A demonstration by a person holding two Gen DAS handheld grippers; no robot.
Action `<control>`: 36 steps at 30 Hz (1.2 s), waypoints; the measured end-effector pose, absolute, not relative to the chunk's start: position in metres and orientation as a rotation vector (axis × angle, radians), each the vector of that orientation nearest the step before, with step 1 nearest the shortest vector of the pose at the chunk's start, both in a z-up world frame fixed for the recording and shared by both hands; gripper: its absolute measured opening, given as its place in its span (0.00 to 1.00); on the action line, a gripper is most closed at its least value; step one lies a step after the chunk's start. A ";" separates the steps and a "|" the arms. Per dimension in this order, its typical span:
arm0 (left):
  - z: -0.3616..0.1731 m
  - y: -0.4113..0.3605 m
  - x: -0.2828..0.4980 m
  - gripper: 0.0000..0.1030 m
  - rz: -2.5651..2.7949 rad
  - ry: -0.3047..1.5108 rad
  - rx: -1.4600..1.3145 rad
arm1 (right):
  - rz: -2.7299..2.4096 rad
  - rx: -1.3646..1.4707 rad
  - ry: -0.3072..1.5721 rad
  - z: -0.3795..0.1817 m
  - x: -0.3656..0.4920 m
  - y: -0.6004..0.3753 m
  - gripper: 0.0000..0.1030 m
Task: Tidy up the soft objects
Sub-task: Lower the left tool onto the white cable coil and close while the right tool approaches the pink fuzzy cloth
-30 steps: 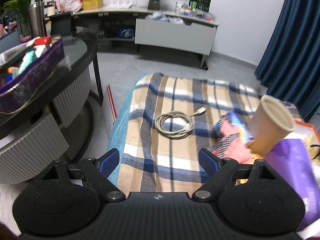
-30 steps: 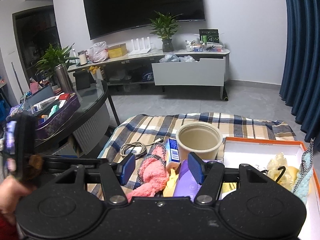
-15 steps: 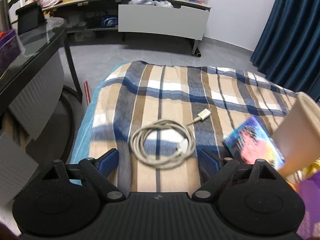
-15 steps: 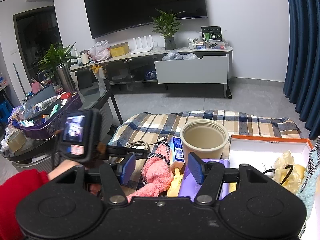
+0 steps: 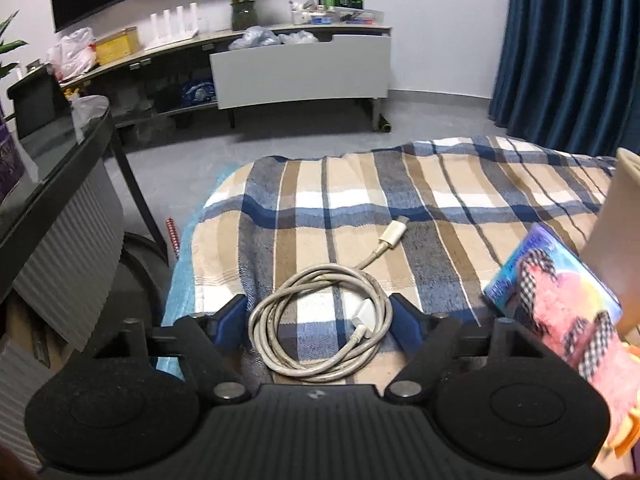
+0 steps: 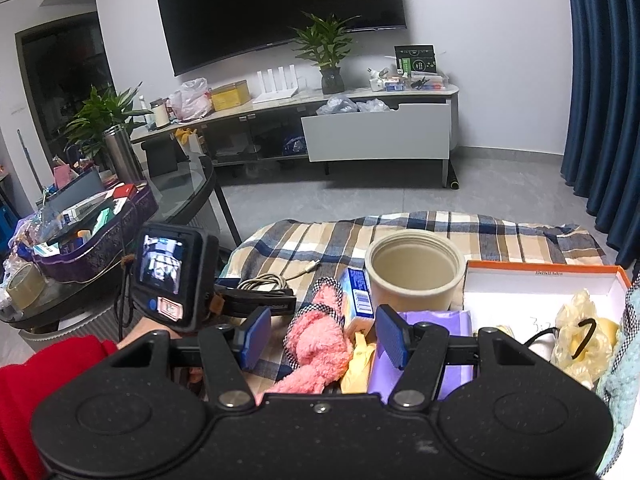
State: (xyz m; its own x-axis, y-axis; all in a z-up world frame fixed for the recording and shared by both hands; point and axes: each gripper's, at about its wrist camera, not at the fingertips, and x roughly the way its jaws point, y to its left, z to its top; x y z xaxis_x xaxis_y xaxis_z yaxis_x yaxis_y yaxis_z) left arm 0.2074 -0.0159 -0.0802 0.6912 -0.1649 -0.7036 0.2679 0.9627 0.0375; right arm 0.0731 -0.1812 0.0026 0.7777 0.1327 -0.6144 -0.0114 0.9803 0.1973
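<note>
Plaid blanket (image 5: 400, 200) below me: left gripper (image 5: 320, 312) spread around the limp, light cable (image 5: 320, 320); I'd pinch its bundled loops. Right gripper (image 6: 320, 336) gapes empty.

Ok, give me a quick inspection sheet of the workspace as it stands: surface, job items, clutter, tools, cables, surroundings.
Surface: plaid blanket, lying flat.
Job's things: pink sock beside yellow cloth and purple pack; white box holds a yellowish bag.
Clutter: beige cup, upright and empty; blue carton left of it.
Grippers: left tool open, its fingers either side of the cable coil; right tool open above the sock.
Cables: grey coil on the blanket, one plug trailing out.
Surroundings: glass table to the left, TV stand behind, blue curtain to the right.
</note>
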 end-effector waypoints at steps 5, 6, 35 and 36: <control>-0.061 -0.007 0.196 0.71 -0.272 0.754 0.096 | 0.070 0.178 0.692 0.000 0.069 -0.170 0.69; -0.056 -0.006 0.193 0.71 -0.284 0.750 0.086 | 0.068 0.180 0.697 -0.002 0.069 -0.167 0.69; -0.080 0.019 0.187 0.62 -0.478 0.722 0.108 | -0.002 0.220 0.799 -0.046 0.103 -0.122 0.69; -0.083 0.017 0.188 0.60 -0.490 0.726 0.118 | -0.003 0.220 0.800 -0.046 0.102 -0.122 0.69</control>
State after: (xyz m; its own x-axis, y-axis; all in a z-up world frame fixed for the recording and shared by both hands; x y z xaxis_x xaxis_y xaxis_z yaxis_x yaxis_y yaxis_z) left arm 0.1877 0.0167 -0.0830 0.6405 -0.3888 -0.6623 0.4692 0.8808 -0.0633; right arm 0.1024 -0.1220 -0.0461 0.6982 0.0798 -0.7115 0.0859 0.9772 0.1939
